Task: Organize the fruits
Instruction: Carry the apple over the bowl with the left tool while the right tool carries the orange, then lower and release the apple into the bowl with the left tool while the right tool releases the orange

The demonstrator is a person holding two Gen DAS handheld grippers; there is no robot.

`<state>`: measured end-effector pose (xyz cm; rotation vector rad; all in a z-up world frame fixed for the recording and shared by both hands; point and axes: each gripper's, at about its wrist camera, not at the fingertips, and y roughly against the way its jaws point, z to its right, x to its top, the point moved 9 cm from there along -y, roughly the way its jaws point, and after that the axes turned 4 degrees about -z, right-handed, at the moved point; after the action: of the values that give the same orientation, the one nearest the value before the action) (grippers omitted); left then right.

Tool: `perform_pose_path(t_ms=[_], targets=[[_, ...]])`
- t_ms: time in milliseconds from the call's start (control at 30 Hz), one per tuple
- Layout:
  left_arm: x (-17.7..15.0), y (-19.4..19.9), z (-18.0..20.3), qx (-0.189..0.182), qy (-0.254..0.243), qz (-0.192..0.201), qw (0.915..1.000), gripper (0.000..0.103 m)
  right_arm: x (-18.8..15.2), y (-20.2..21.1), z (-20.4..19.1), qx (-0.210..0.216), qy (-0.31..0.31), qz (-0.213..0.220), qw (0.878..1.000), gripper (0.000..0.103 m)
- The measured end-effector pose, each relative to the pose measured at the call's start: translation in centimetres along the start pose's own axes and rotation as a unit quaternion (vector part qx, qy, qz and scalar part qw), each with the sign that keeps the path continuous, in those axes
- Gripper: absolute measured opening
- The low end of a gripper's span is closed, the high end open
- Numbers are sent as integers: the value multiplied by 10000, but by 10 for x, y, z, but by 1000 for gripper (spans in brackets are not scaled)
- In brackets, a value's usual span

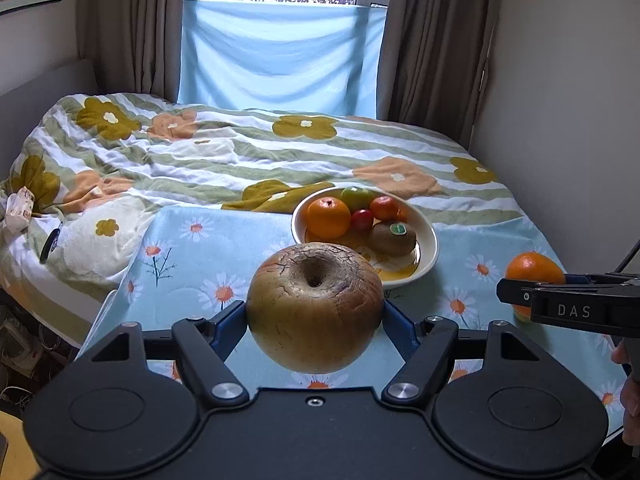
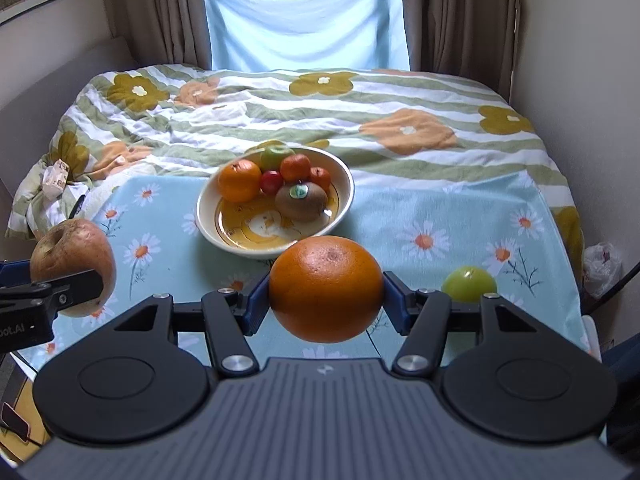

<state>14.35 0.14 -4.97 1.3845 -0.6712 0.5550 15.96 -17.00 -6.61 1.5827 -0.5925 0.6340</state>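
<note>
My left gripper point(image 1: 315, 312) is shut on a brown wrinkled apple point(image 1: 315, 306) and holds it above the daisy cloth, short of the bowl. The apple also shows at the left of the right wrist view point(image 2: 72, 266). My right gripper point(image 2: 326, 296) is shut on a large orange point(image 2: 326, 288), held above the cloth; the orange shows at the right of the left wrist view point(image 1: 534, 270). A cream bowl point(image 2: 344, 200) point(image 1: 430, 248) holds an orange, a kiwi, tangerines, a small red fruit and a green apple. A green apple point(image 2: 469, 283) lies on the cloth to the right.
A blue daisy cloth point(image 2: 440, 216) covers the near part of a bed with a flowered duvet point(image 2: 360, 104). Walls stand close on both sides. Curtains and a blue sheet hang behind. A crumpled wrapper point(image 1: 18, 210) lies on the duvet at left.
</note>
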Motion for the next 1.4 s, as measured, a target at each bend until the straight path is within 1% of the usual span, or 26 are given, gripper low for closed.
perform_pose_path(t_ms=[100, 267, 400, 600, 867, 1067, 1167, 1300, 1400], targets=[[15, -2, 4, -39, -119, 59, 9999, 77, 12, 3, -3, 19, -25, 62, 10000, 73], [39, -18, 11, -237, -347, 83, 9991, 77, 30, 2, -9, -19, -113, 126, 9999, 73], [54, -35, 13, -377, -539, 42, 9978, 77, 43, -11, -13, -57, -246, 87, 9996, 73], [68, -71, 14, -466, -905, -66, 9948, 77, 60, -39, -14, -191, -455, -4, 9988, 74], [68, -124, 17, -677, -1321, -349, 9883, 77, 76, -73, -6, -404, -709, -109, 9966, 74], [63, -158, 22, -806, -1499, -605, 9836, 77, 80, -94, 1, -530, -916, -216, 9942, 74], [59, -170, 26, -836, -1606, -706, 9809, 77, 80, -100, 5, -564, -961, -268, 9934, 74], [54, -182, 30, -860, -1633, -830, 9793, 77, 80, -108, 10, -604, -980, -337, 9928, 74], [51, -186, 31, -870, -1708, -838, 9779, 77, 80, -114, 11, -603, -992, -385, 9925, 74]])
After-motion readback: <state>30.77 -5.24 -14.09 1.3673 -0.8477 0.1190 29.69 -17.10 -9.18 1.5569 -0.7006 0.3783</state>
